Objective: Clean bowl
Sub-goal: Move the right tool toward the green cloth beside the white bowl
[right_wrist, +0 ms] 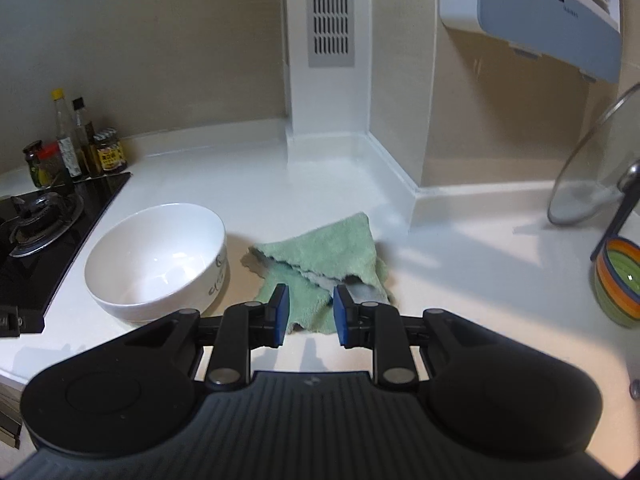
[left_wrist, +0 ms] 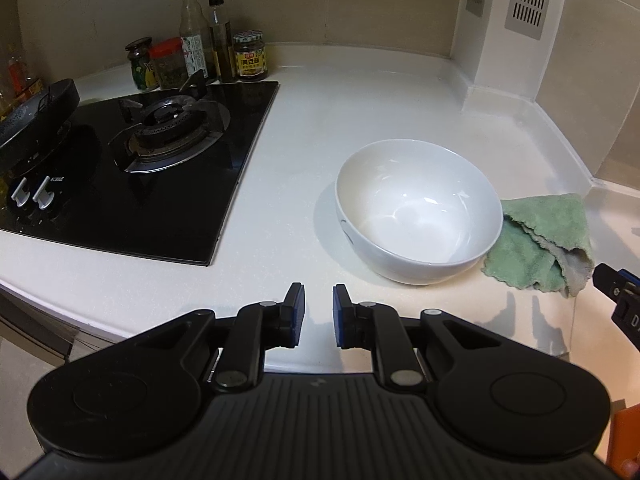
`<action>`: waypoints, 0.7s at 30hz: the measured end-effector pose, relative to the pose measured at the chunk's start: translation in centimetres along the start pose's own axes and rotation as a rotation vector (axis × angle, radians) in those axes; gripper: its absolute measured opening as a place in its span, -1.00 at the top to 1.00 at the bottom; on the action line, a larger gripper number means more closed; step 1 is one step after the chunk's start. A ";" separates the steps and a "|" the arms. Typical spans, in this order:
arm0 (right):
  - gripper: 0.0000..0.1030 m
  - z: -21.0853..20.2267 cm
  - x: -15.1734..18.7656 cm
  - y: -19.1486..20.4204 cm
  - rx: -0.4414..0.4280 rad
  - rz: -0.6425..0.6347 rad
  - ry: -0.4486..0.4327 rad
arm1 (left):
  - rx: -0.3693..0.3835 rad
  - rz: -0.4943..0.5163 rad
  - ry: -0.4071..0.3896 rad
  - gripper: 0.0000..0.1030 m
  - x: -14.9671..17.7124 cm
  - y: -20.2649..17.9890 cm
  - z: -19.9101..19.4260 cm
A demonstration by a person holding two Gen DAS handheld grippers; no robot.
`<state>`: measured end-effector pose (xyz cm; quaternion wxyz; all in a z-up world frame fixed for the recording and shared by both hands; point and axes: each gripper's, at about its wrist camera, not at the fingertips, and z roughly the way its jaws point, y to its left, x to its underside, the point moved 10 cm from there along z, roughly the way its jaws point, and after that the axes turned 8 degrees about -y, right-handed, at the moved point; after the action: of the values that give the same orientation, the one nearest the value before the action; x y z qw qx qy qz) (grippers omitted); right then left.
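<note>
A white bowl [left_wrist: 418,210] stands upright and empty on the white counter; the right wrist view shows the same bowl [right_wrist: 160,260] at its left, with dark markings on its outer wall. A crumpled green cloth [left_wrist: 542,240] lies just right of it, touching its side. My left gripper [left_wrist: 319,314] hovers open over the counter's front edge, short of the bowl and a little to its left. My right gripper [right_wrist: 308,312] is open too, its fingertips over the near edge of the green cloth [right_wrist: 320,264] with nothing between them. Its tip pokes in at the far right of the left wrist view.
A black gas hob [left_wrist: 160,160] with a burner takes up the left, a dark pan [left_wrist: 36,116] on its far side. Sauce bottles and jars [left_wrist: 200,56] line the back wall. A glass pot lid [right_wrist: 592,168] and a striped bowl [right_wrist: 618,280] sit at the right.
</note>
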<state>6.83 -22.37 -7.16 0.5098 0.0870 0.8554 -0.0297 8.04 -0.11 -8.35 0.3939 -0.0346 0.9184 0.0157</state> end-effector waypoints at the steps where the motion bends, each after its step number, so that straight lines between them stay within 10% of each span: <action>1: 0.61 -0.1 0.0 -0.1 0.002 0.006 0.004 | 0.004 0.005 -0.003 0.66 0.1 0.0 -0.3; 21: 0.61 -8.0 1.5 3.1 0.045 -0.024 0.019 | 0.023 0.061 -0.064 0.66 3.7 3.4 -7.8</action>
<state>-0.24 -17.99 -4.57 0.4993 0.0885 0.8602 -0.0542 -0.35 2.64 -5.66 0.4228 -0.0016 0.9060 0.0183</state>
